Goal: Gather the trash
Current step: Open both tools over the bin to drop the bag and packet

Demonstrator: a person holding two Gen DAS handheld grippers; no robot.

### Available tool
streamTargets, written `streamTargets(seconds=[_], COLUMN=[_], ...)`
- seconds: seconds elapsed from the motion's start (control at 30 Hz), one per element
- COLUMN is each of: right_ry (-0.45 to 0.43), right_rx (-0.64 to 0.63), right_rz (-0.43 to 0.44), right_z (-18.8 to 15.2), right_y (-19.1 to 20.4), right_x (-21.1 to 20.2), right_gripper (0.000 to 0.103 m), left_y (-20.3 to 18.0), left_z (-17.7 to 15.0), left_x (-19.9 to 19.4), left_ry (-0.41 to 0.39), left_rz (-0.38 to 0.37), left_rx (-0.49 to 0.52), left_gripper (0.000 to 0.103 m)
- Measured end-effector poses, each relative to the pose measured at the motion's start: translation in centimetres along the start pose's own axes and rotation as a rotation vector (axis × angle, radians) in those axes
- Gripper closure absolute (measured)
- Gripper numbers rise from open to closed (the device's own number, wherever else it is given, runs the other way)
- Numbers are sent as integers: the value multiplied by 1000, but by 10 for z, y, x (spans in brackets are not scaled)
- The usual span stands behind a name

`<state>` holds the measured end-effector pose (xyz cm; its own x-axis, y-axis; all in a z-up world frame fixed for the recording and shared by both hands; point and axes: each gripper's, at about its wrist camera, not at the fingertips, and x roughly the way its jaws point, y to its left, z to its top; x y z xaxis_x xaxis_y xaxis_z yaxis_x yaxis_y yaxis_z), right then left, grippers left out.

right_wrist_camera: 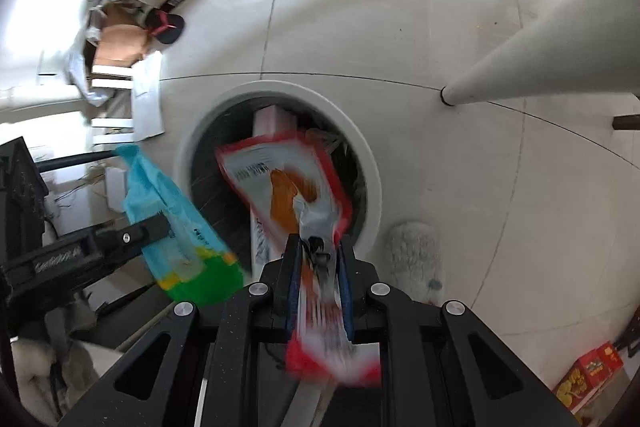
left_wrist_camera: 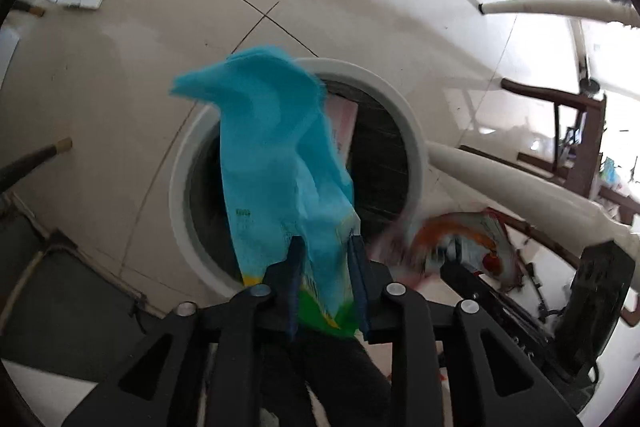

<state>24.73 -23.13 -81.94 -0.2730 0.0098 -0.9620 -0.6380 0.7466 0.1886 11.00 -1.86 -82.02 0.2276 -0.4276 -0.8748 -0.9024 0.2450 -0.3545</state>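
A round white-rimmed trash bin (left_wrist_camera: pixel 416 147) stands on the tiled floor, dark inside, with a pale pink packet in it. My left gripper (left_wrist_camera: pixel 326 243) points down over the bin's mouth. A crumpled blue wrapper (left_wrist_camera: pixel 272 147) with a green and yellow end fills the gap and touches both fingers. My right gripper (right_wrist_camera: pixel 318 243) is shut on a red and orange snack bag (right_wrist_camera: pixel 280 179), which hangs above the same bin (right_wrist_camera: pixel 360 147). The blue wrapper (right_wrist_camera: pixel 168 195) shows at the left of the right wrist view. The snack bag (left_wrist_camera: pixel 476 239) shows blurred at the right of the left wrist view.
White table legs (left_wrist_camera: pixel 500 179) (right_wrist_camera: pixel 540 47) slant across the floor beside the bin. A fluffy white mat (right_wrist_camera: pixel 416 255) lies to the bin's right. Cardboard boxes and slippers (right_wrist_camera: pixel 132 27) sit at upper left, a red box (right_wrist_camera: pixel 588 375) at lower right, and dark wooden chair legs (left_wrist_camera: pixel 572 115) behind.
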Motion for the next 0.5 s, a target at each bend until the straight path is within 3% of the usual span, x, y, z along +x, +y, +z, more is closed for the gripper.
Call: streamTargets(seconds=[0.07,0.27,0.37,0.43,0.5], right_ry=[12,88,94,84,67], right_rx=[8,-39,-72,-94,-129], right_rz=[4,-1,-25,-56,-99], right_z=[9,21,22,19,12], right_y=[-1,14,19,22,26], right_x=[19,47,44,30,13], right_gripper=[98,98,96,85,41], left_y=[-3,6,6,5,0], left_z=[1,-10,-22,-32,-40], left_x=[3,-1,-12,-22,-28], left_ry=[-4,-41,-76,-103,-123], left_rz=[43,93,122,159,186], left_rx=[20,18,8,10,18], left_gripper=[51,7,5,5,5])
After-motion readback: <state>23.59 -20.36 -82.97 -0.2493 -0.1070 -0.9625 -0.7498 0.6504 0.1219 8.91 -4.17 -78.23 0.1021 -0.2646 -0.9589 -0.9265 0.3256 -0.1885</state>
